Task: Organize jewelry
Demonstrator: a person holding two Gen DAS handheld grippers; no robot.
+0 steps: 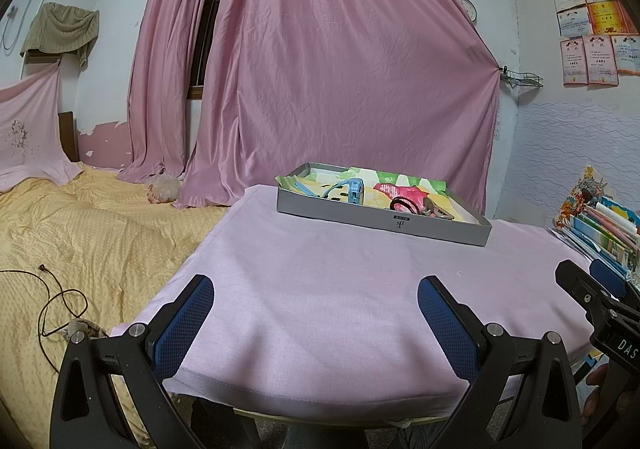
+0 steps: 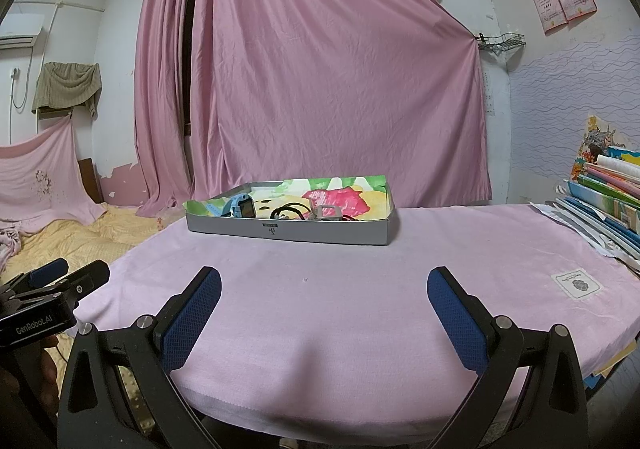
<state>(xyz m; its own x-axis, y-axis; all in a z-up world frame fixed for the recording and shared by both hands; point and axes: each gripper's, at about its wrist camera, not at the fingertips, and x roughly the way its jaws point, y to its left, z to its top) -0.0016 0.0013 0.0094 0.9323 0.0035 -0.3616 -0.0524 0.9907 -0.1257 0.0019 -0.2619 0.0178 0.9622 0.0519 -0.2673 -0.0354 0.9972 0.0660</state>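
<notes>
Left tongs (image 1: pixel 316 299) hang wide open, empty, over the counter's (image 1: pixel 320 289) near edge; reach forward level, clearing the grey tray (image 2: pixel 288 231) wall. Inside lie a blue watch (image 2: pixel 240 205) and black bands (image 2: pixel 289 209). Right tongs (image 2: pixel 324 291) gape, empty. Readable: "GenRobot.AI", "DAS".

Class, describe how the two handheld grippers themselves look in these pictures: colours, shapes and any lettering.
Each gripper is a black frame with two angled arms, silver round bolts at the joints, and blue cross-hatched pads on the fingers. The left gripper carries white "GenRobot.AI" lettering on its side; the right gripper shows white "DAS". No cables or sleeves are visible.
</notes>
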